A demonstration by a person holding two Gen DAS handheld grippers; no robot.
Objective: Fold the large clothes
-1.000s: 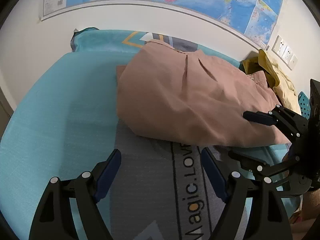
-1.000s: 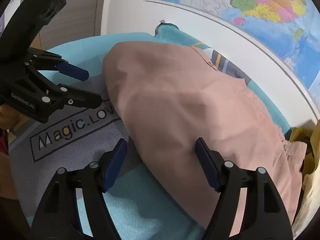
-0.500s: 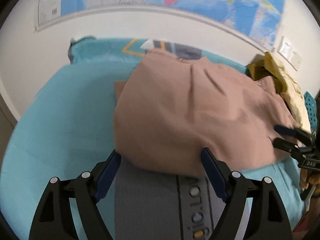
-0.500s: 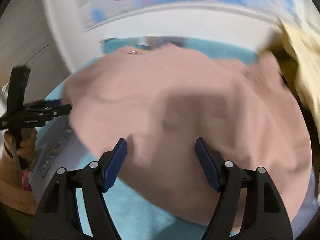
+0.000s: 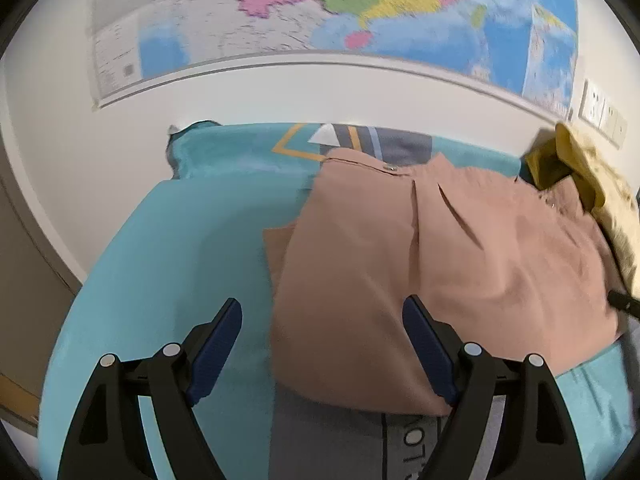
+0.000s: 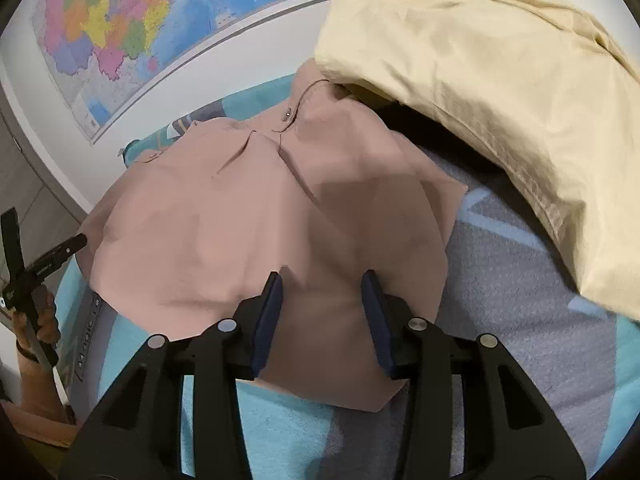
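Observation:
A folded pinkish-brown garment lies on a teal and grey mat. In the right wrist view the garment fills the middle. My left gripper is open, its fingers straddling the garment's near left edge just above it. My right gripper is partly open over the garment's near right part, with cloth between the fingers but not pinched. The left gripper also shows at the left edge of the right wrist view, held in a hand.
A pale yellow garment is heaped to the right and overlaps the pink garment's far corner. It also shows in the left wrist view. A wall with a large map rises right behind the mat. Wall sockets sit at right.
Both grippers moved forward over the garment. The right gripper swung right toward the yellow heap and its jaws narrowed. The left gripper tilted up toward the wall.

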